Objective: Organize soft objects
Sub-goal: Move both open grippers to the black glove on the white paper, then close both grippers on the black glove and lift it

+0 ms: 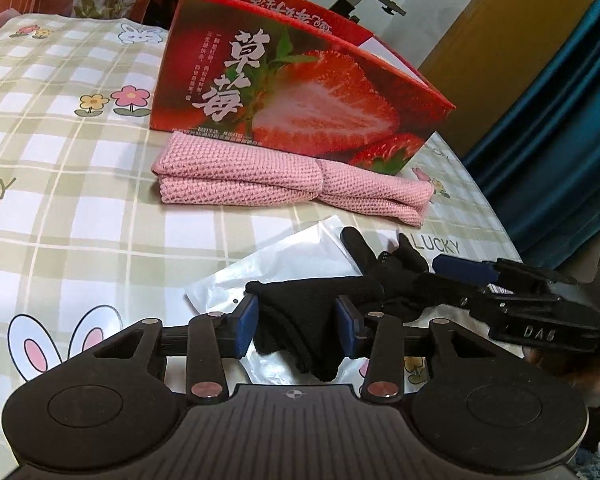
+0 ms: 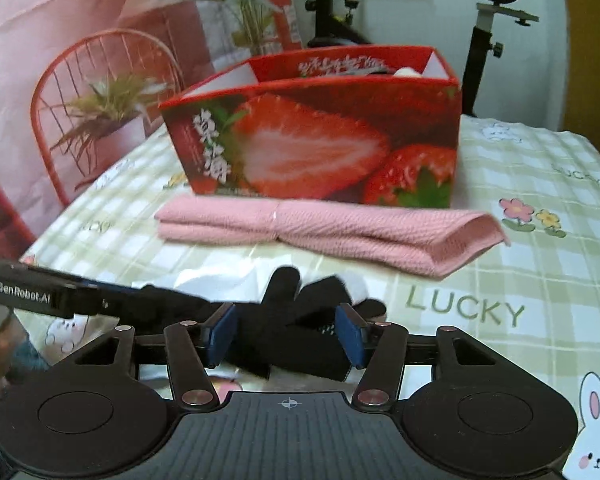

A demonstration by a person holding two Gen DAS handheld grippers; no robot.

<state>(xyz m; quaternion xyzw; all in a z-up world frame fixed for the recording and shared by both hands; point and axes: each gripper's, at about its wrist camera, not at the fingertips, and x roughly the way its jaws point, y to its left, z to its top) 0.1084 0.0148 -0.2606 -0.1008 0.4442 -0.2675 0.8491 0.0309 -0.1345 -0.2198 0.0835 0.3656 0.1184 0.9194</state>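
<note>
A black glove point(image 1: 296, 304) lies on a white plastic bag point(image 1: 292, 252) at the near edge of the checked cloth. My left gripper point(image 1: 296, 320) is shut on the glove's bunched cuff, with the blue pads point(image 1: 246, 320) pressing on both sides. My right gripper point(image 2: 286, 334) straddles the glove's point(image 2: 284, 280) finger end with its jaws open and the fabric loose between them. It reaches in from the right in the left wrist view point(image 1: 480, 280). A folded pink knitted towel point(image 1: 260, 176) point(image 2: 340, 228) lies just in front of the red strawberry box point(image 1: 300, 92) point(image 2: 320, 140).
The green-and-white checked cloth point(image 1: 80, 200) with rabbits and flowers covers the surface. Inside the open-topped box something white point(image 2: 408, 73) shows. An exercise bike point(image 2: 492, 20) stands behind the box, and a blue curtain point(image 1: 560, 120) hangs past the right edge.
</note>
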